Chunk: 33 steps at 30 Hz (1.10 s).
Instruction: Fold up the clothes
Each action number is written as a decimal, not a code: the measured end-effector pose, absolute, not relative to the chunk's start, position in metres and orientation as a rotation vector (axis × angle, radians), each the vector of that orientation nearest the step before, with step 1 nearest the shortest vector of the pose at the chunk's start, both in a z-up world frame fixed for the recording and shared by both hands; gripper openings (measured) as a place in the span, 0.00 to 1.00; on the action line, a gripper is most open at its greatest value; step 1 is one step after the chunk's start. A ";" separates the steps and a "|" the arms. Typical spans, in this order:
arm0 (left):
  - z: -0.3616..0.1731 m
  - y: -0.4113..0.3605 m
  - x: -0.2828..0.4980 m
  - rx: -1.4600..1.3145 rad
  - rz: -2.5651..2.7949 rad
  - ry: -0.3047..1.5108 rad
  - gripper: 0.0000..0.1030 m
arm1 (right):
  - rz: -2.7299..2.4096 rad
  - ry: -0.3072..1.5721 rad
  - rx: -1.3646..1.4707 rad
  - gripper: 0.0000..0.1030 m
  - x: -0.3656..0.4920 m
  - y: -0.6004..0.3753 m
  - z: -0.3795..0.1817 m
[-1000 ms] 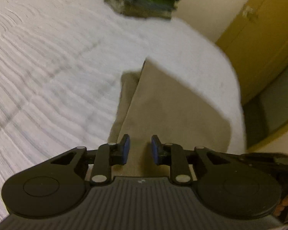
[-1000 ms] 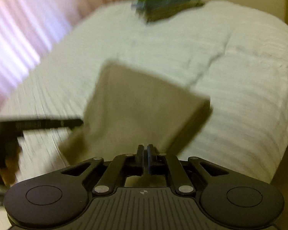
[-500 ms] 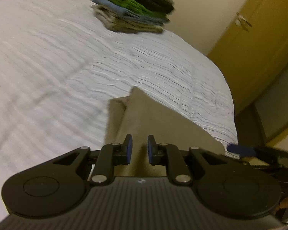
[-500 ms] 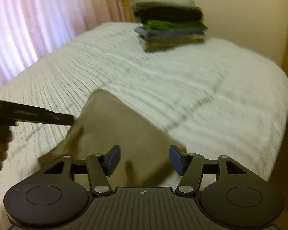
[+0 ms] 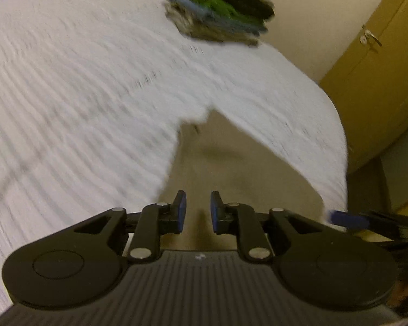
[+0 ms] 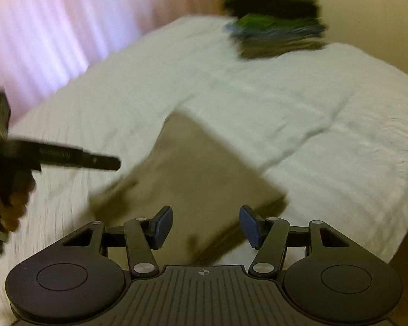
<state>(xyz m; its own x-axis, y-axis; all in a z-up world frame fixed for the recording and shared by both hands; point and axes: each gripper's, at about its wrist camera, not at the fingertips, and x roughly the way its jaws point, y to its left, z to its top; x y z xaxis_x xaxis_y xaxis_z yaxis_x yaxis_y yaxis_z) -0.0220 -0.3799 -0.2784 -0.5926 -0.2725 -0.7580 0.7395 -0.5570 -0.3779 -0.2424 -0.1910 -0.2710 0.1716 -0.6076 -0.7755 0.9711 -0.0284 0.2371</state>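
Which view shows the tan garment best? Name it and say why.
The right wrist view: the tan garment lies there as a folded slab with its far and right edges in sight on the bed. The left wrist view shows only a blurred tan wedge behind its gripper.

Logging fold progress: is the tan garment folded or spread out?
Folded: the tan garment lies as a compact rectangle on the white bed, layered edges showing.

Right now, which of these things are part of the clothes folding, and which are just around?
Part of the job:
- tan garment
- stack of folded clothes
- left tongs
- right tongs
- white bed

Just around:
- pink curtain
- yellow door
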 end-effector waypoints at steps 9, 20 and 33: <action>-0.257 -0.341 -0.006 0.942 -1.856 1.108 0.15 | -1.258 0.781 1.160 0.59 -0.226 -0.198 -0.257; -0.176 -0.302 0.002 1.097 -1.657 1.086 0.33 | -1.237 0.888 1.169 0.86 -0.229 -0.211 -0.172; -0.145 -0.291 -0.024 0.936 -1.487 1.101 0.35 | -0.950 1.072 0.852 0.86 -0.223 -0.269 -0.151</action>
